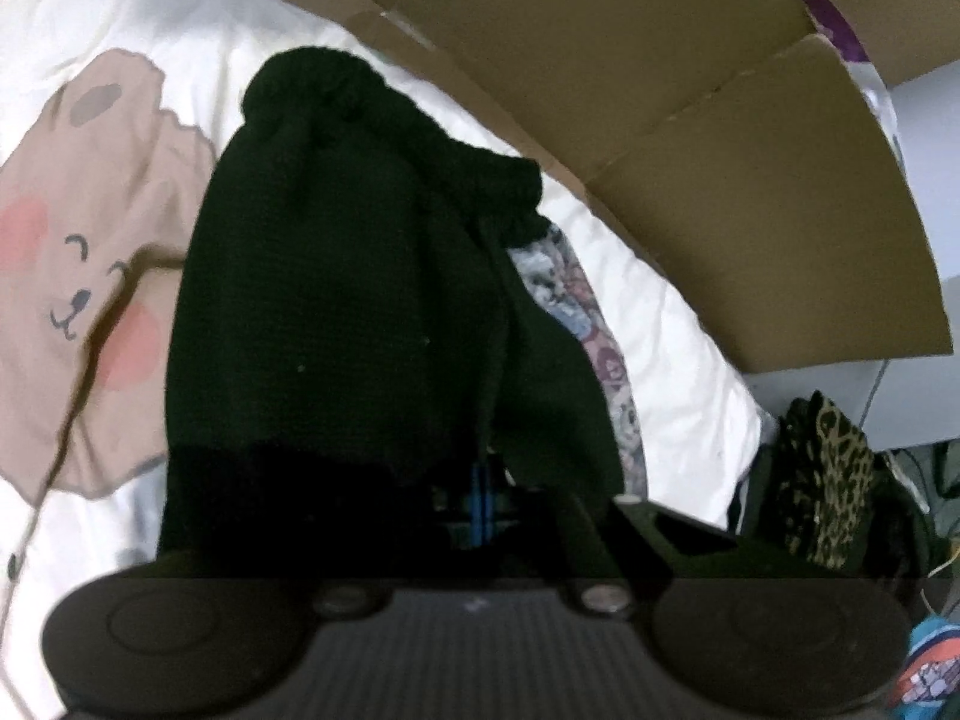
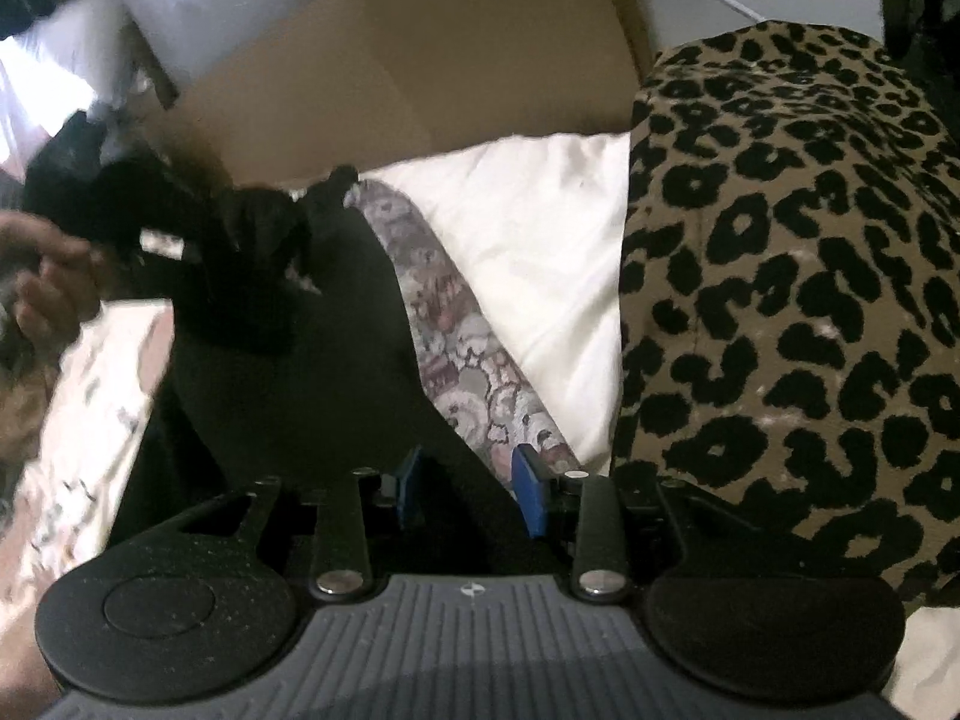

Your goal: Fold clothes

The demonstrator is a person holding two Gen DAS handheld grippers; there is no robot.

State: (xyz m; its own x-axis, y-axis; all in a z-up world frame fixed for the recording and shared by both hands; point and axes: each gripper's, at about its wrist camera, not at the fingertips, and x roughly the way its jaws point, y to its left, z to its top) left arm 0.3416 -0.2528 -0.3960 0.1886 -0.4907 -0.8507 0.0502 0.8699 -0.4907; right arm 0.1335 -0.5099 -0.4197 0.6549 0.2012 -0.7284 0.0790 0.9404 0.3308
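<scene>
A white quilted bed cover with a beige bear print [image 1: 90, 192] spreads beneath and ahead of both grippers, and a flattened brown cardboard sheet [image 1: 690, 120] stands beyond them. A folded leopard-print brown and black fabric [image 2: 792, 300] lies just right of the right gripper [image 2: 474, 495]. The black knitted garment with a gathered drawstring waist [image 1: 336, 276] hangs straight ahead of the left gripper [image 1: 480, 507], whose blue pads are pressed together, pinching its near edge. A narrow floral grey-pink cloth strip [image 2: 462, 360] runs ahead of the right gripper, beside the black garment. That gripper's blue pads stand spread, with black fabric lying between them but not pressed. The step looks like taking a two-point hold; next, the right gripper needs to close on the edge so the garment can be lifted and laid flat.
</scene>
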